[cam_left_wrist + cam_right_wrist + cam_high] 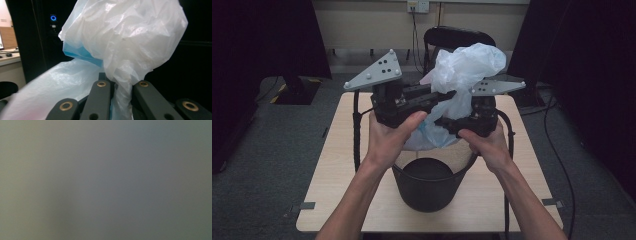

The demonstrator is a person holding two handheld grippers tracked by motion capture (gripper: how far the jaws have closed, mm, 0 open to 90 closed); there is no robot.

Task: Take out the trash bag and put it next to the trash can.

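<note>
Nearest: black bucket [428, 186] upright on tabletop [332, 185], mouth open, directly below bag. Above: white plastic bag [462, 80] held bunched in air between both grippers, hanging toward bucket mouth. Left gripper [447, 96] clamped shut on twisted neck of bag. Right gripper [451, 127] at bag's lower side; jaw state cannot be told, fingertips buried in film. Judged: both hands equally near; bag still to be spread over rim.
</note>
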